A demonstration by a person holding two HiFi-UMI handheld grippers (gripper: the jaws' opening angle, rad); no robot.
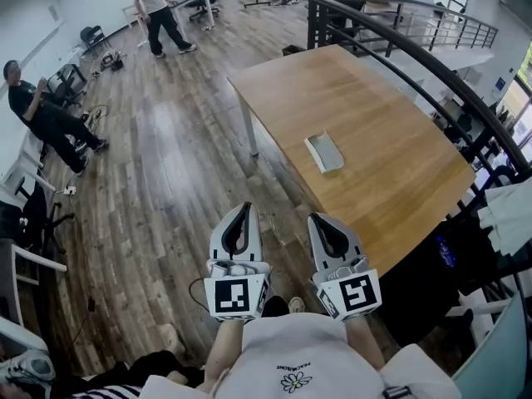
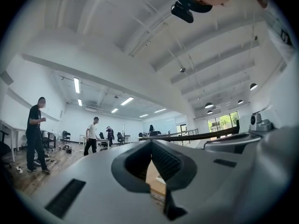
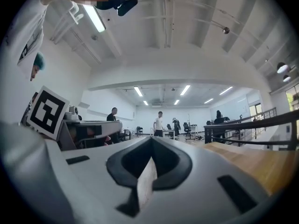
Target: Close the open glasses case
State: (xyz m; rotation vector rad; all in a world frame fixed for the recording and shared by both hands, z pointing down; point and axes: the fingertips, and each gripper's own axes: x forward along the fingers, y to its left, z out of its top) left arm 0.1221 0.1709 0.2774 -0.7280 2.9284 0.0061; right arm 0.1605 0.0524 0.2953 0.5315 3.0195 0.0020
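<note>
Case (image 1: 324,152) sits loose on the table (image 1: 374,106), so I reckon a one-sided shove on the lid could skid or spin it instead of folding it shut. Left gripper (image 1: 245,207) and right gripper (image 1: 317,218) both have jaws together, empty. The case lies well ahead of both, slightly right.

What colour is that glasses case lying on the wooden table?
The glasses case is pale grey. The head view shows it best.
</note>
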